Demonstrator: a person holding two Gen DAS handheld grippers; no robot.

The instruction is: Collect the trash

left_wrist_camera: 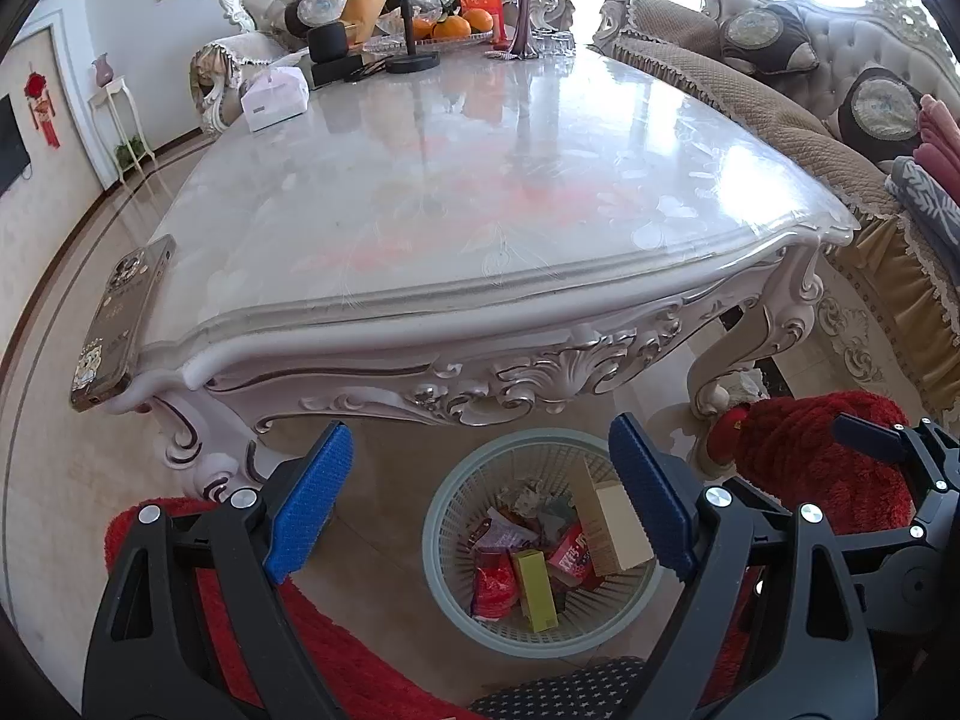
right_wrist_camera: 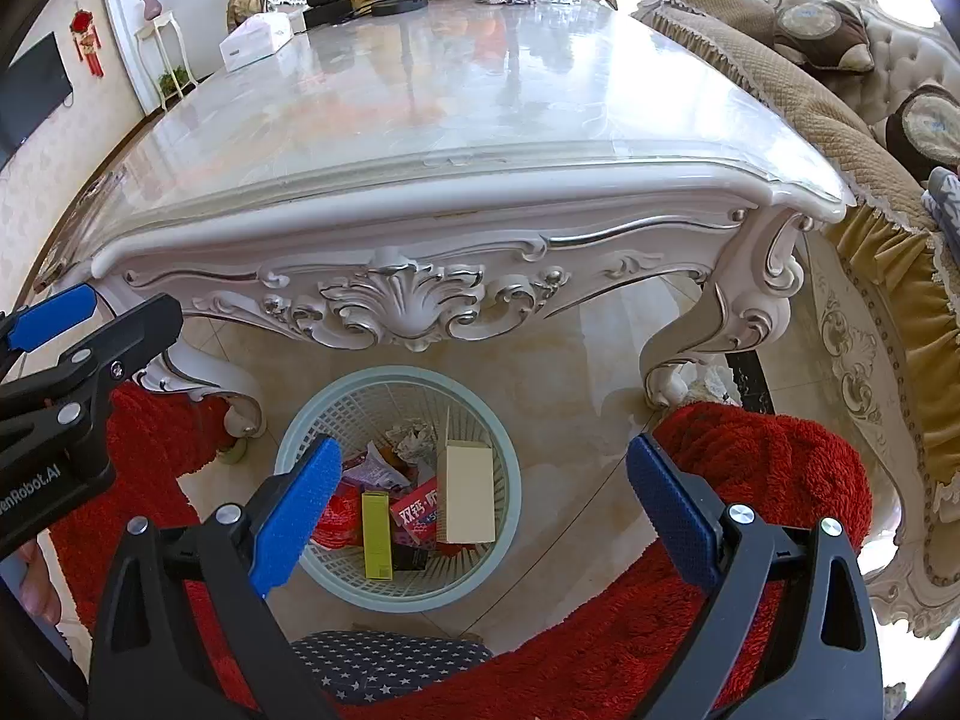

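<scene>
A pale green mesh waste basket [left_wrist_camera: 444, 516] [right_wrist_camera: 504, 450] stands on the floor in front of the white carved table [left_wrist_camera: 480, 180] [right_wrist_camera: 456, 138]. It holds a cream box [left_wrist_camera: 612, 516] [right_wrist_camera: 465, 492], a yellow-green box [left_wrist_camera: 536, 591] [right_wrist_camera: 377, 534], red wrappers [left_wrist_camera: 495, 585] [right_wrist_camera: 414, 507] and crumpled paper [right_wrist_camera: 411, 438]. My left gripper [left_wrist_camera: 480, 504] is open and empty above the basket. My right gripper [right_wrist_camera: 480, 510] is open and empty above it too. The right gripper also shows at the right edge of the left wrist view [left_wrist_camera: 888, 456]; the left one at the left edge of the right wrist view [right_wrist_camera: 66, 324].
A phone [left_wrist_camera: 123, 324] lies at the table's near left corner, overhanging the edge. A tissue box [left_wrist_camera: 273, 96], a speaker [left_wrist_camera: 327, 42], a lamp stand [left_wrist_camera: 411, 60], a vase [left_wrist_camera: 523, 12] and oranges [left_wrist_camera: 456, 24] stand at the far end. Sofas [left_wrist_camera: 780, 108] flank the right. Red fuzzy slippers [right_wrist_camera: 762, 468] flank the basket.
</scene>
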